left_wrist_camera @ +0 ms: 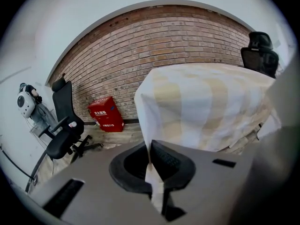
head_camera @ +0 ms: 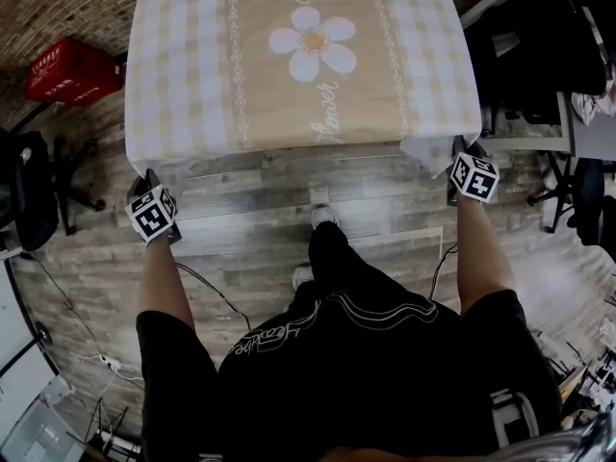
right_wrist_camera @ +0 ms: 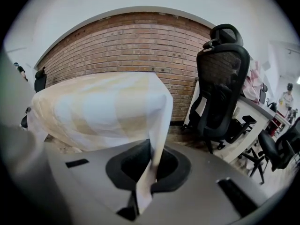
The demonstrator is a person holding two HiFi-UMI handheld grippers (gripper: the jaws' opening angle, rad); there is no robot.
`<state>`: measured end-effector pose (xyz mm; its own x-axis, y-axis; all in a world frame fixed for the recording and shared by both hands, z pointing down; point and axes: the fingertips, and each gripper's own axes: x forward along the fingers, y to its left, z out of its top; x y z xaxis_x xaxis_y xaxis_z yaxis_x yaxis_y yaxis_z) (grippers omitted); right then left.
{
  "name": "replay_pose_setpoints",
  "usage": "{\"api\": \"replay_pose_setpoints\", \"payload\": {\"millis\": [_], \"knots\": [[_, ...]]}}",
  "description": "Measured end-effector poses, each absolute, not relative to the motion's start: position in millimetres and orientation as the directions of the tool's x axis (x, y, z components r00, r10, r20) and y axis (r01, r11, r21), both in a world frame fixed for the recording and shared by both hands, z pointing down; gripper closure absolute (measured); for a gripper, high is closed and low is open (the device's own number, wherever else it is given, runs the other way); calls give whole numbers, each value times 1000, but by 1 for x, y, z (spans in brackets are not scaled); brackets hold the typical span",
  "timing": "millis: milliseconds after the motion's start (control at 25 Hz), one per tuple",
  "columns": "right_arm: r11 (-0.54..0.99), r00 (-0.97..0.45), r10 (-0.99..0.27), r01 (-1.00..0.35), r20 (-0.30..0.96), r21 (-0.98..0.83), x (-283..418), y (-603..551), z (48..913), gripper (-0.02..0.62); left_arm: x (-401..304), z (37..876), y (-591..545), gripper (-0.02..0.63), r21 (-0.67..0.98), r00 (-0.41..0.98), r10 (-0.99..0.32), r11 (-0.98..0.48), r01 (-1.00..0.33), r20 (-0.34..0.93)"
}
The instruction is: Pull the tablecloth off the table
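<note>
A beige-and-white checked tablecloth [head_camera: 308, 61] with a white daisy print covers the table in the head view. My left gripper [head_camera: 149, 189] is shut on the cloth's near left corner, which hangs below the table edge. At the near right corner my right gripper [head_camera: 460, 166] is shut on the cloth too. In the left gripper view a strip of the tablecloth [left_wrist_camera: 154, 184] is pinched between the jaws of that gripper [left_wrist_camera: 151, 165], with the draped table behind. The right gripper view shows the tablecloth [right_wrist_camera: 154, 165] corner running down into the closed jaws of the right gripper [right_wrist_camera: 149, 170].
A red crate [head_camera: 69, 70] sits on the wood floor at the left by the brick wall. Black office chairs [head_camera: 29, 191] stand left, and further chairs [right_wrist_camera: 222, 86] and a desk [head_camera: 539, 123] crowd the right. Cables [head_camera: 207, 292] lie by the person's feet.
</note>
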<state>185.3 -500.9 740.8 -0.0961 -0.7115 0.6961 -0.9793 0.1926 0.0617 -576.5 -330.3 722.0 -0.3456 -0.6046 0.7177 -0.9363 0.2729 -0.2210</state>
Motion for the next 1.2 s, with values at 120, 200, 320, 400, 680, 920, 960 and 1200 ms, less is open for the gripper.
{"api": "replay_pose_setpoints", "payload": {"millis": [120,200,320,400,680,920,960,1200], "knots": [[195,-100,-730,-979,676,66,184,-499,728,597,-574,714,-325,601,-219,-344,-614,272,-937,711],[201,-104,-739,-977,666,70,183,-498,719,597,-573,707,-322,601,-219,-342,-620,269,-938,706],[202,-103,-742,-977,662,75,183,-494,708,597,-573,694,-319,601,-216,-343,-632,272,-938,694],[202,-100,-740,-976,665,78,183,-491,703,597,-572,684,-317,601,-211,-343,-643,276,-938,684],[172,-92,-742,-984,664,56,192,-478,686,598,-570,656,-318,601,-201,-331,-672,267,-943,662],[175,-99,-756,-983,647,54,194,-466,664,598,-568,634,-314,601,-191,-333,-688,277,-942,645],[174,-96,-760,-983,643,58,195,-464,659,598,-567,630,-313,601,-189,-331,-693,275,-943,640],[185,-103,-796,-980,597,78,193,-452,620,598,-562,601,-305,601,-177,-318,-729,267,-947,606]]}}
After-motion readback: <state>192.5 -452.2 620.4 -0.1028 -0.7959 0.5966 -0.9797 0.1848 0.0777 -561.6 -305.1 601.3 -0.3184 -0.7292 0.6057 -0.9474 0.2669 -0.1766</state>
